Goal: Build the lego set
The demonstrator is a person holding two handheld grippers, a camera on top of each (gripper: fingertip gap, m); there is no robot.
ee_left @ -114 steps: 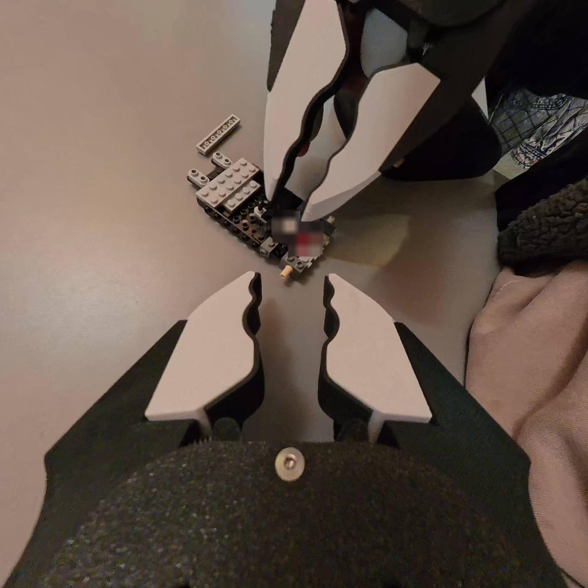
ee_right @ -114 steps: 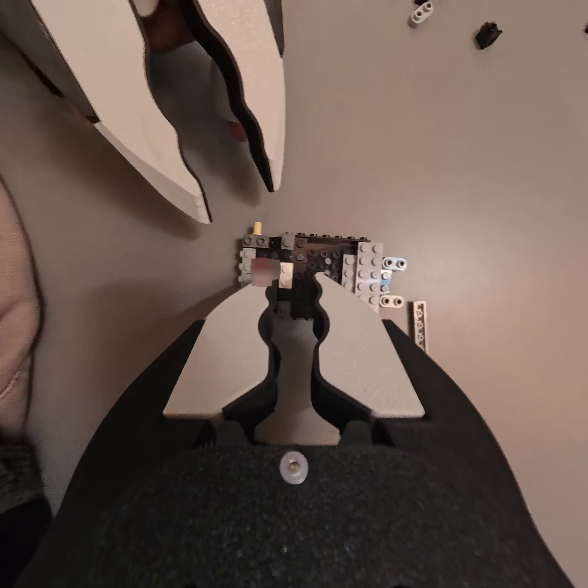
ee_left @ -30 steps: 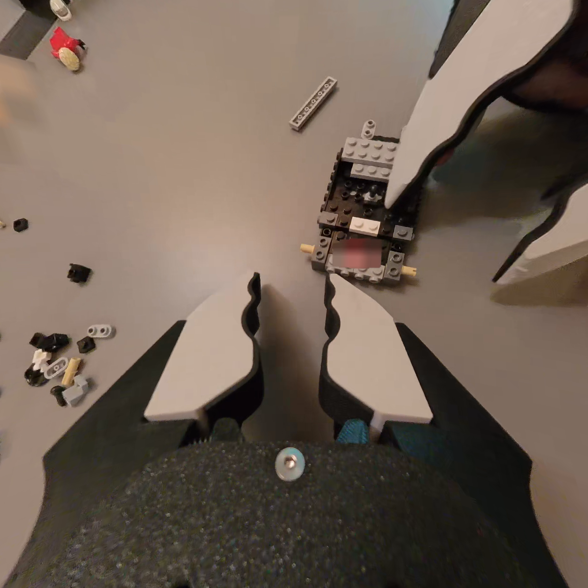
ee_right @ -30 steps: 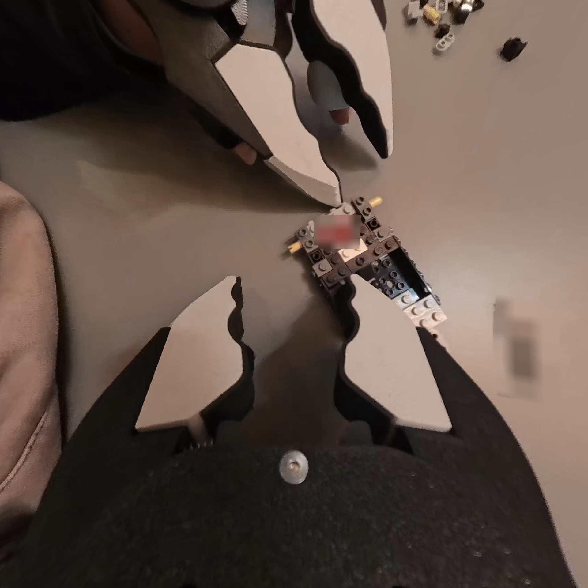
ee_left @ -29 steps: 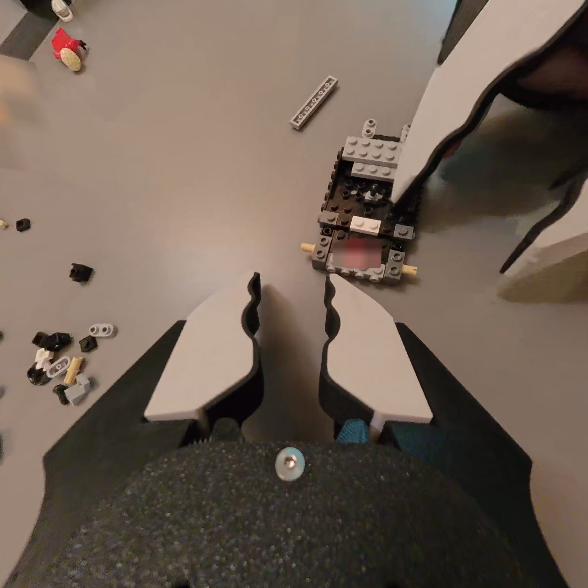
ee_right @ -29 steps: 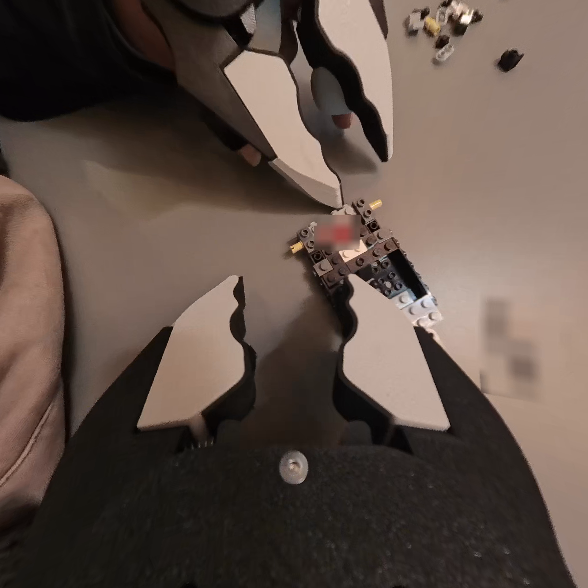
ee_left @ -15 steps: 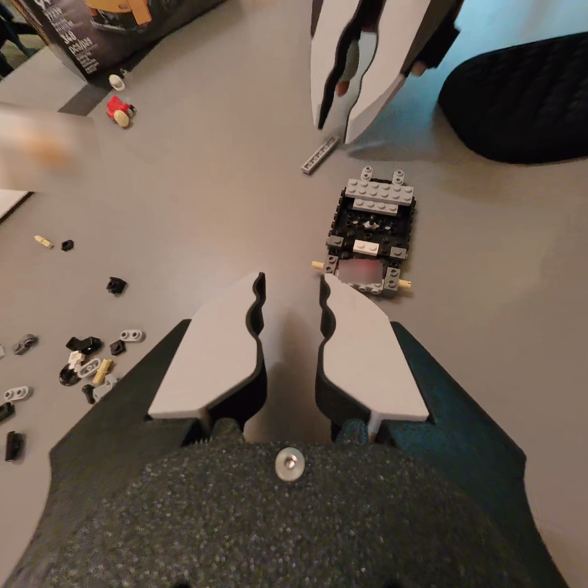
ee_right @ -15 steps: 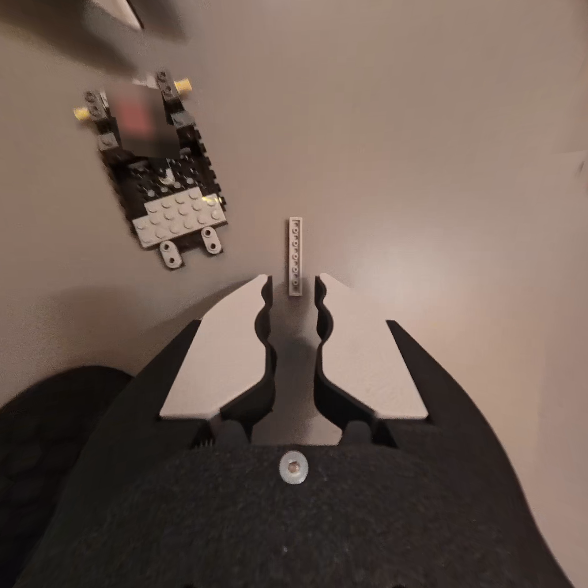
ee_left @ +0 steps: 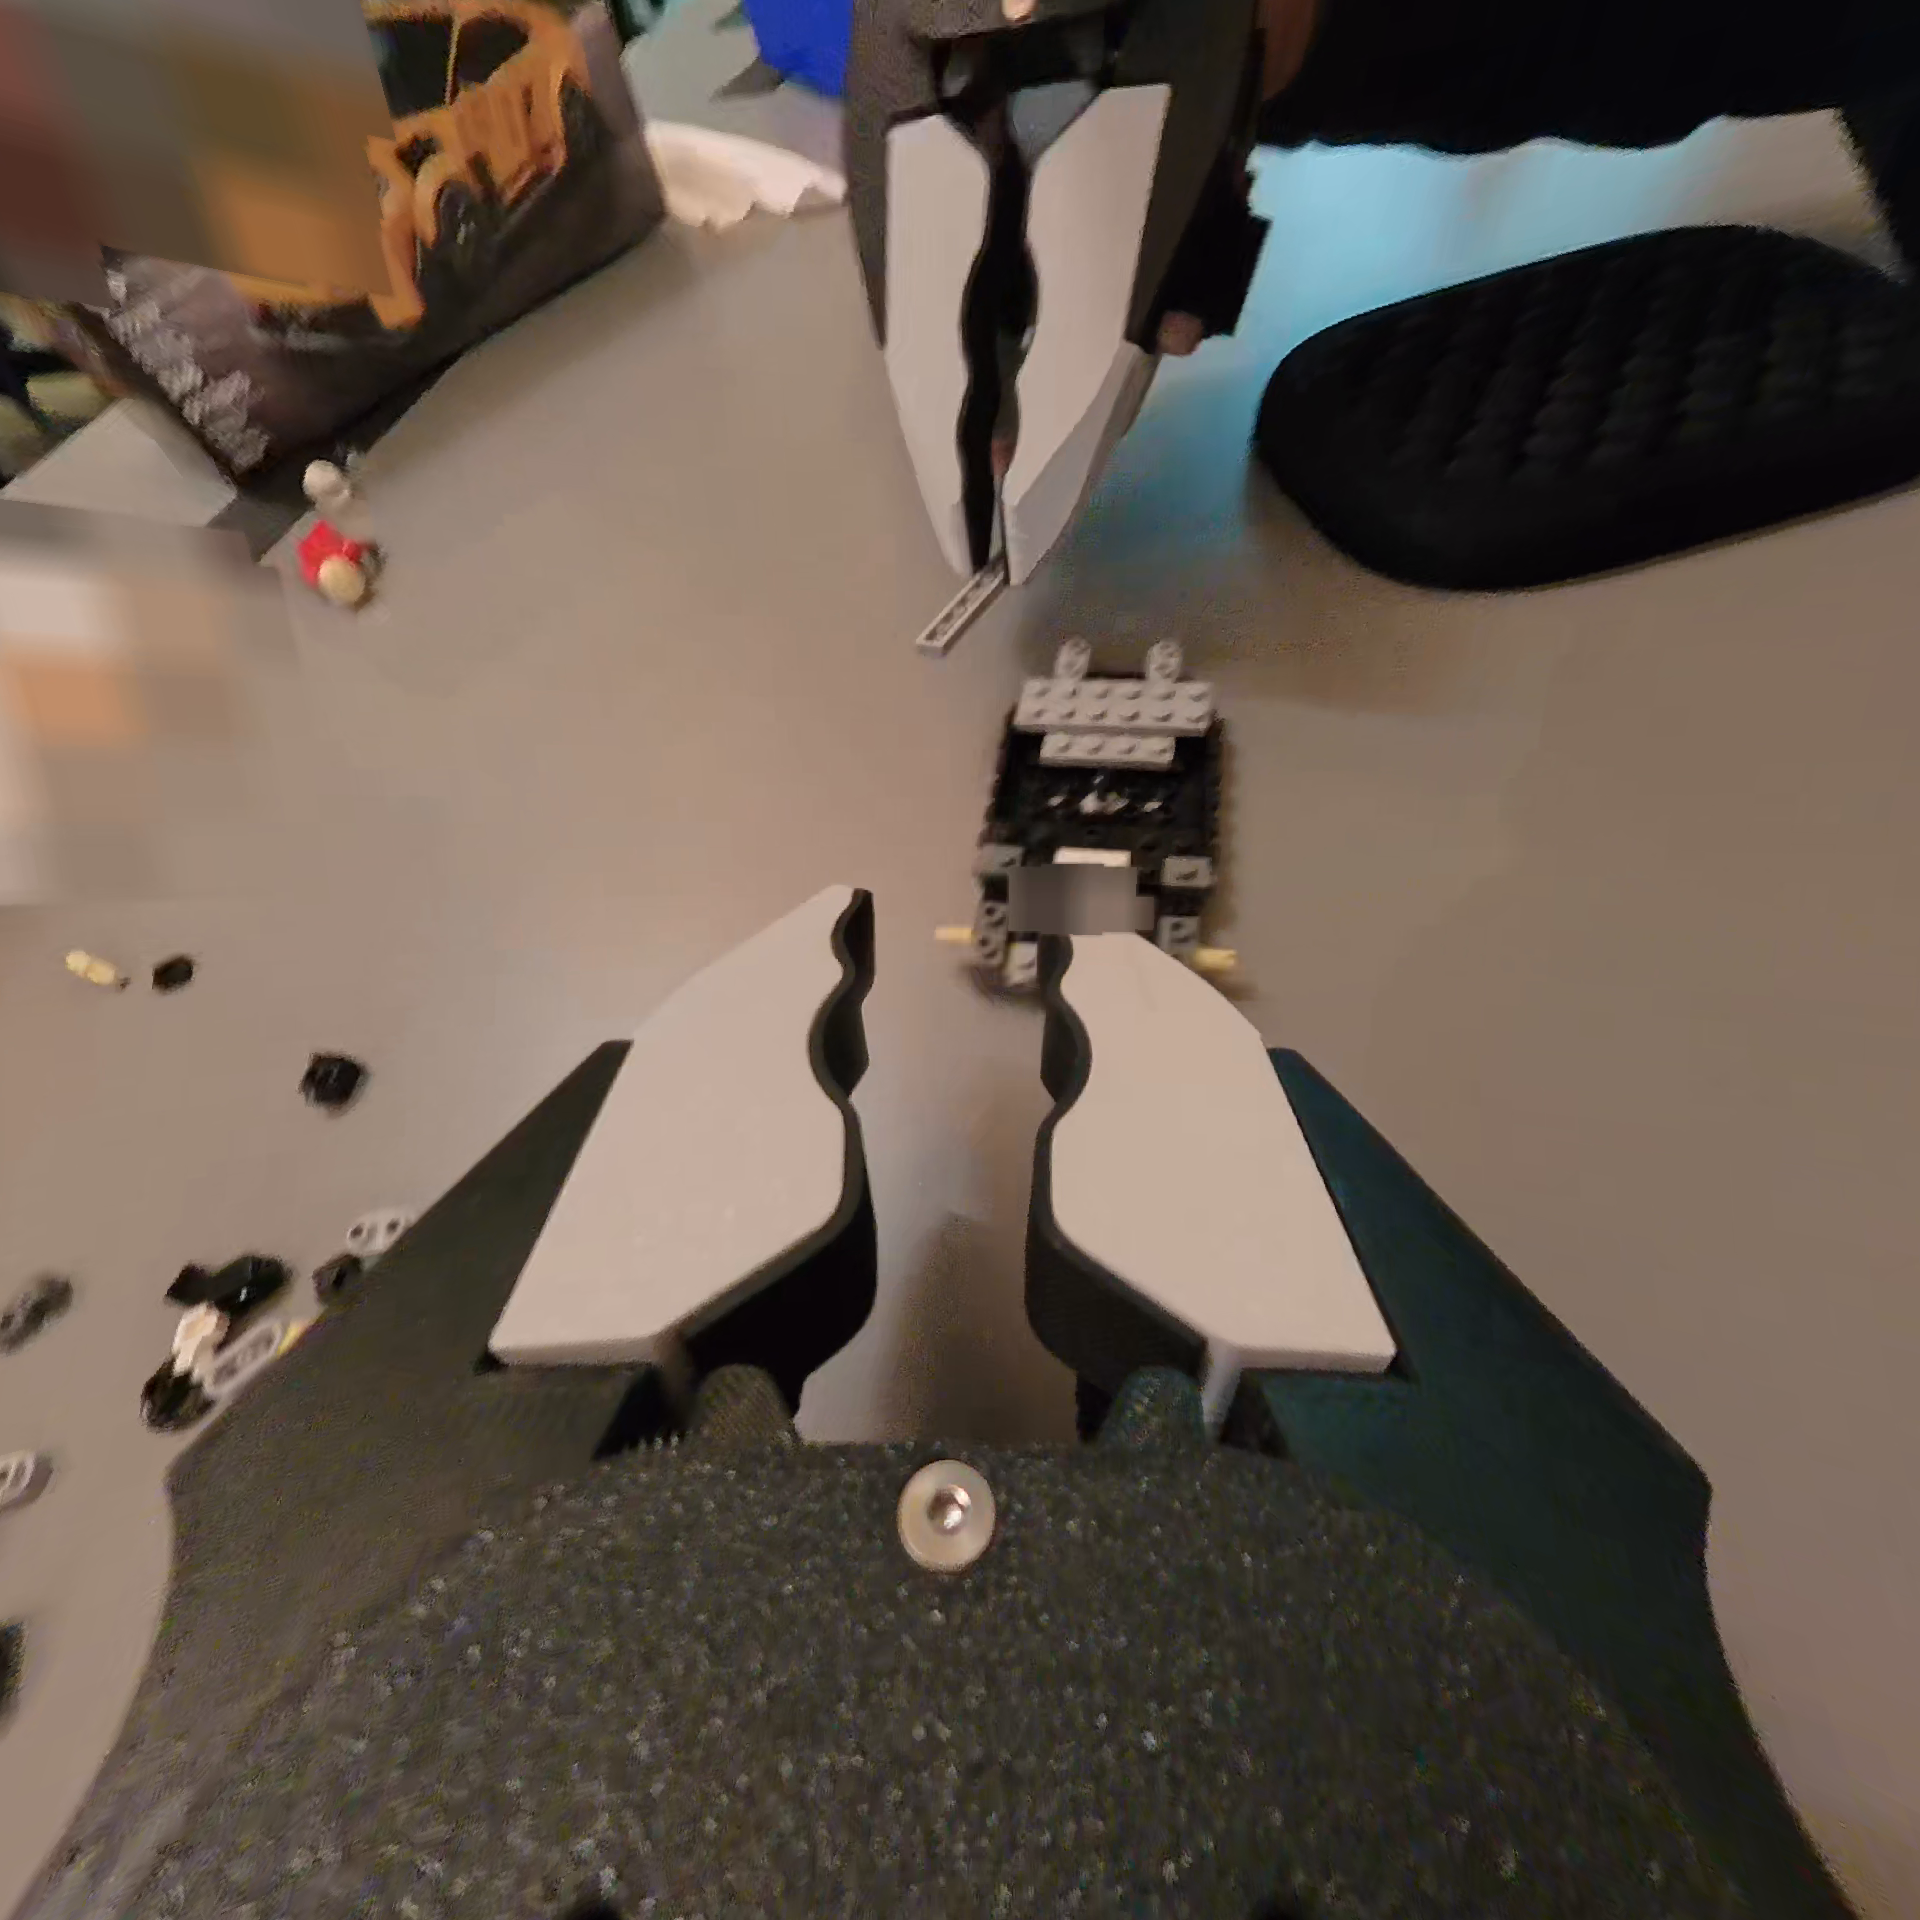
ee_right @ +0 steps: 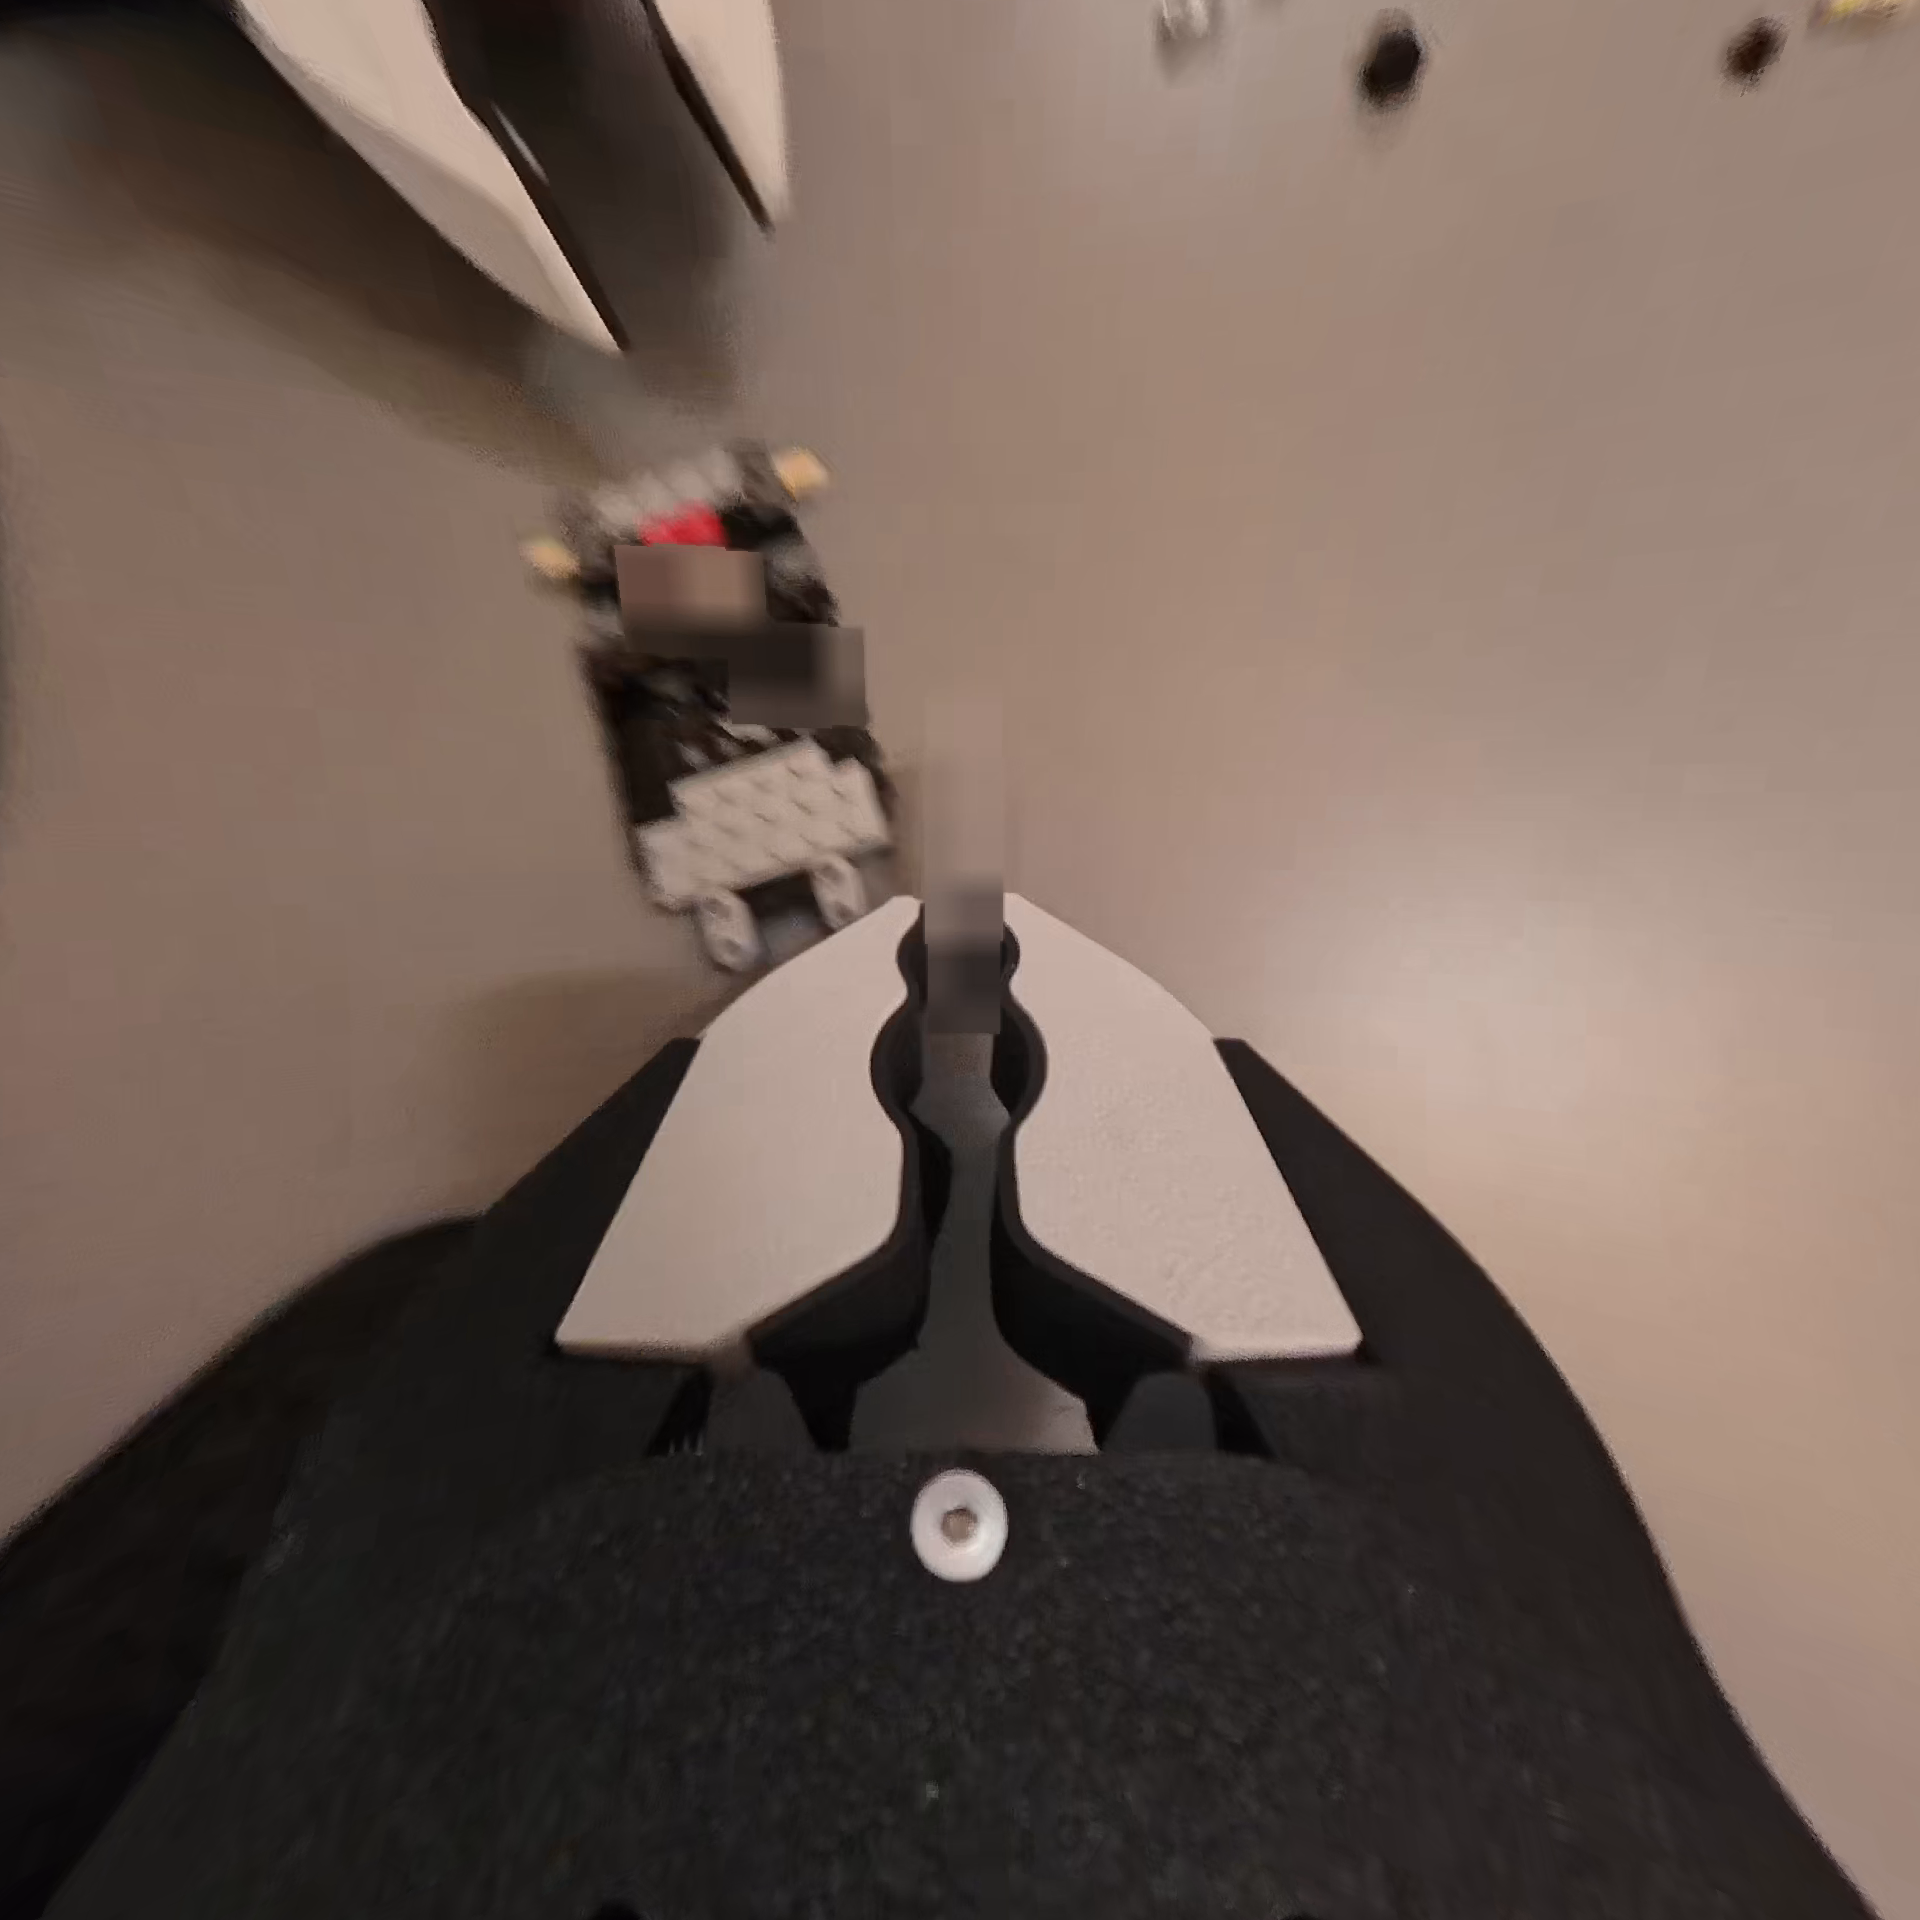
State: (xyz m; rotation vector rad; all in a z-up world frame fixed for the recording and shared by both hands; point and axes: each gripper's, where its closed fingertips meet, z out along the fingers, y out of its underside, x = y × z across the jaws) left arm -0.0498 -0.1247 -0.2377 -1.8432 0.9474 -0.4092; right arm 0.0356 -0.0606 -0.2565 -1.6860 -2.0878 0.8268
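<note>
Half a second on, my right gripper (ee_left: 987, 561) has pinched the long thin grey Lego plate (ee_left: 961, 615) beside the black-and-grey Lego chassis (ee_left: 1107, 810), ready to fit it, while my left gripper (ee_left: 956, 940) stays narrowly parted and empty.

flat black-and-grey lego chassis (ee_left: 1107, 810) on table, thin grey plate (ee_left: 961, 613) just beyond it

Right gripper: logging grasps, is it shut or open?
Shut: the right gripper pinches the long grey plate at one end.

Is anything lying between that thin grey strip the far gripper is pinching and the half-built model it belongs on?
Nothing visible. The right gripper has closed on the thin grey strip, and only bare table separates it from the half-built model. The loose pieces lie far off to one side.
</note>
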